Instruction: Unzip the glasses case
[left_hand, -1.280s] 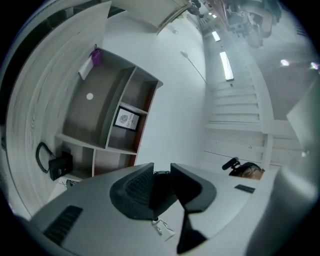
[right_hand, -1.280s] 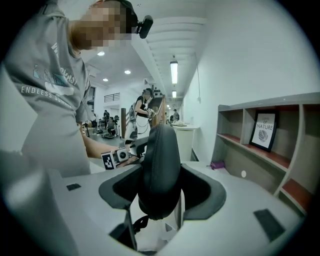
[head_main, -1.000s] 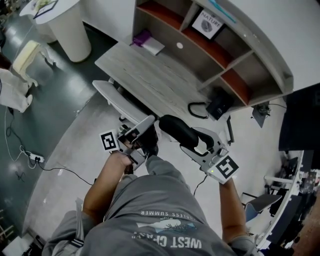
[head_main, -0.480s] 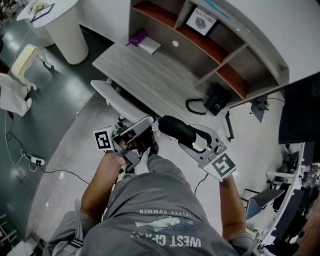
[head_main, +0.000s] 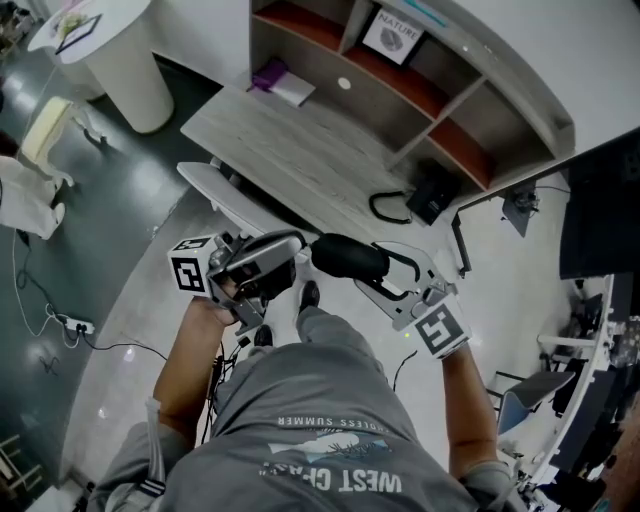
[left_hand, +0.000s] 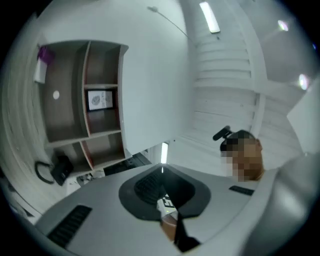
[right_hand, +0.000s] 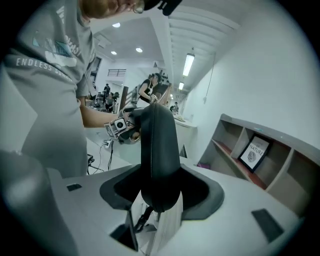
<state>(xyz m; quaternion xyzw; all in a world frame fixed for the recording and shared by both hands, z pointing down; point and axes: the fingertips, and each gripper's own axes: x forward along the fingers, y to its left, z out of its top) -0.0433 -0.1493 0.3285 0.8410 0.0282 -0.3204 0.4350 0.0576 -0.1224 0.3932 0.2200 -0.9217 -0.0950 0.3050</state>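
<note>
Black glasses case (head_main: 350, 258) is gripped at one end by the right tongs (right_hand: 159, 170), which have just been closing on it; the left tongs (left_hand: 162, 180) are closed and empty, near its other end.

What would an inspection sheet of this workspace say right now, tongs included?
Surface: wooden desk, mostly bare.
Job's things: black glasses case, held in the air, zip seemingly closed.
Clutter: purple item and black device on the desk.
Grippers: left tongs shut; right tongs clamped on the case, jaws having just been closing.
Cables: looped lead by the device; power strip and cord on the floor.
Surroundings: shelf with framed picture, round white table, dark screen.
</note>
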